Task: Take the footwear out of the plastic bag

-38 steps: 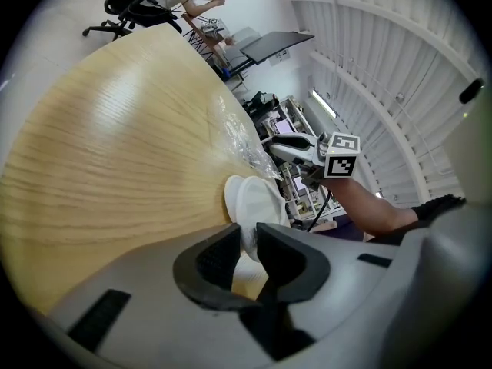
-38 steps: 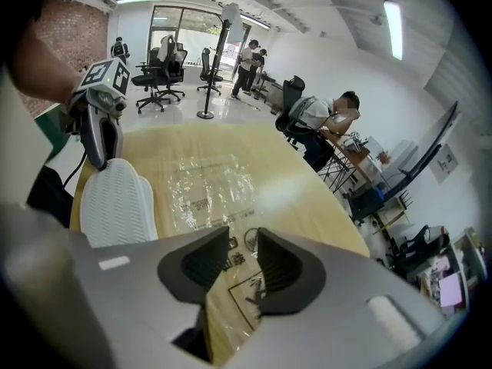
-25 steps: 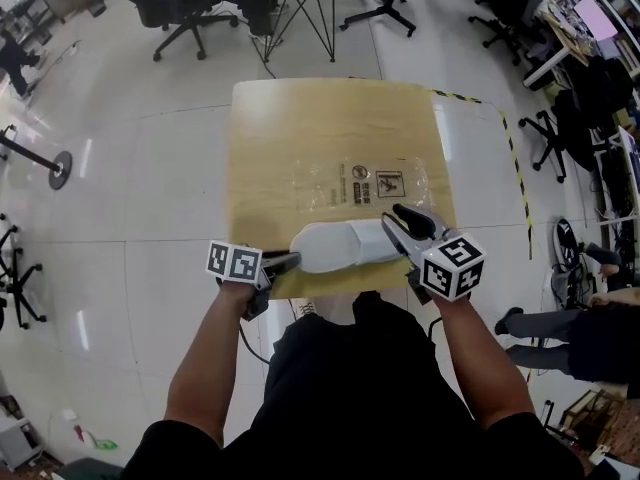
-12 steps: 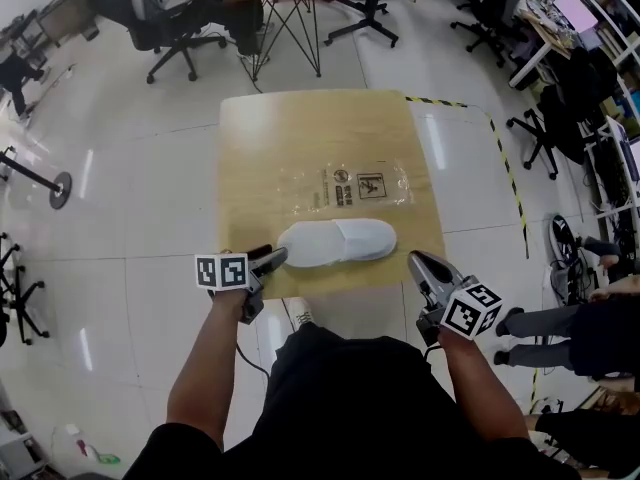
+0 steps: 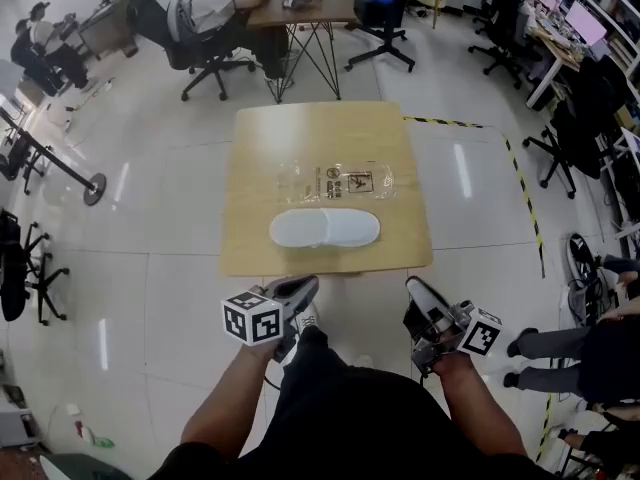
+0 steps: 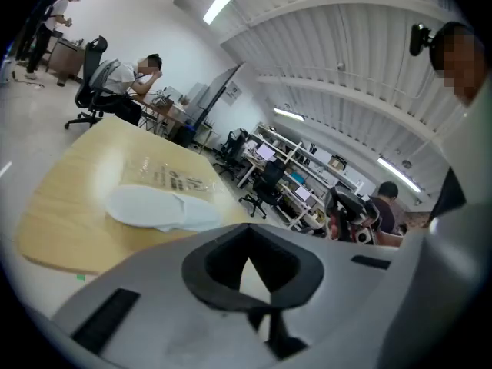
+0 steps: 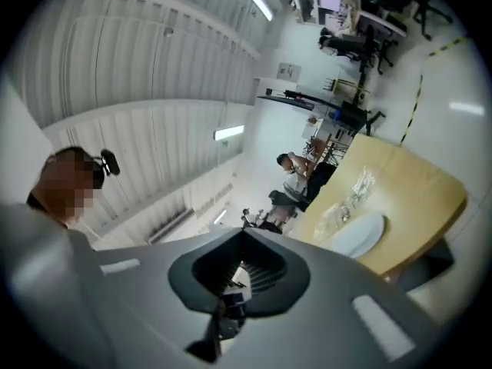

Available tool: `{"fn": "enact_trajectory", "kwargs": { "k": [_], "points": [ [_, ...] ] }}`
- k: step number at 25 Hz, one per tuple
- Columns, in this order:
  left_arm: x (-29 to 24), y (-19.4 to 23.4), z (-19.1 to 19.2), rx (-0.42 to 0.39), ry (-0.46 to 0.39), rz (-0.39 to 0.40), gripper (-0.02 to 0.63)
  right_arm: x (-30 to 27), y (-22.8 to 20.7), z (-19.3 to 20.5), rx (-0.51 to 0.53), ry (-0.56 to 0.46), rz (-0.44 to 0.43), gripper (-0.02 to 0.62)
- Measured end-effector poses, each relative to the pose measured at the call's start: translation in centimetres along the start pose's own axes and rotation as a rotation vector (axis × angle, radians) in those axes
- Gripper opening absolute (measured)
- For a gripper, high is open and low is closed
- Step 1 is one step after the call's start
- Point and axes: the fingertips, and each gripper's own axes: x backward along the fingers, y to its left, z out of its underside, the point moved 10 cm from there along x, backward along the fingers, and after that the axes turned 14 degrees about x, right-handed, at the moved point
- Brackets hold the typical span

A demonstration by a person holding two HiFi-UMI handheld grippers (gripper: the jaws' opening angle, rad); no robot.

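I am holding my left gripper (image 5: 303, 288) and my right gripper (image 5: 414, 290) off the near edge of the table (image 5: 258, 138). Both pairs of jaws have just been closing and are now resting together with nothing between them. The white footwear (image 5: 325, 229) is lying out on the table, just beside the flattened plastic bag (image 5: 340, 181), on its near side.

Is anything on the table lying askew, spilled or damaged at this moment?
Nothing stands out. The white slippers lie flat near the front edge of the table, outside the clear plastic bag, which lies flat and looks empty just beyond them.
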Motion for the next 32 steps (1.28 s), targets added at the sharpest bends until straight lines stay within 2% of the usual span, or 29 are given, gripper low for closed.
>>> {"fn": "enact_trajectory", "kwargs": {
  "k": [2, 5, 10, 18, 20, 23, 25, 27, 32],
  "points": [
    [-0.8, -3.3, 3.5, -0.035, 0.036, 0.010, 0.006, 2.7, 0.6, 1.1, 0.068, 0.088, 0.039, 0.000],
    [-0.4, -6.7, 7.7, -0.053, 0.048, -0.020, 0.006, 6.1, 0.8, 2.9, 0.112, 0.174, 0.097, 0.000],
    [2.5, -8.6, 11.2, -0.025, 0.033, -0.119, 0.006, 9.7, 0.9, 3.9, 0.225, 0.293, 0.178, 0.000],
    [6.1, -9.6, 10.5, -0.045, -0.017, -0.209, 0.006, 11.0, 2.3, 3.5, 0.326, 0.329, 0.166, 0.000],
    [6.6, -10.2, 10.1, -0.058, -0.043, -0.216, 0.006, 10.9, 3.4, 3.5, 0.381, 0.359, 0.170, 0.000],
    [7.5, -11.0, 9.4, -0.112, -0.081, -0.221, 0.006, 10.4, 4.8, 3.4, 0.492, 0.405, 0.183, 0.000],
    [8.1, -11.0, 9.3, -0.165, -0.085, -0.233, 0.006, 9.9, 5.4, 3.8, 0.529, 0.413, 0.200, 0.000],
    [8.7, -10.7, 9.4, -0.193, -0.077, -0.237, 0.006, 9.6, 6.1, 4.4, 0.535, 0.414, 0.222, 0.000],
    [10.4, -9.0, 8.7, -0.176, -0.035, -0.191, 0.006, 8.1, 7.8, 7.1, 0.495, 0.410, 0.272, 0.000]
  ]
}}
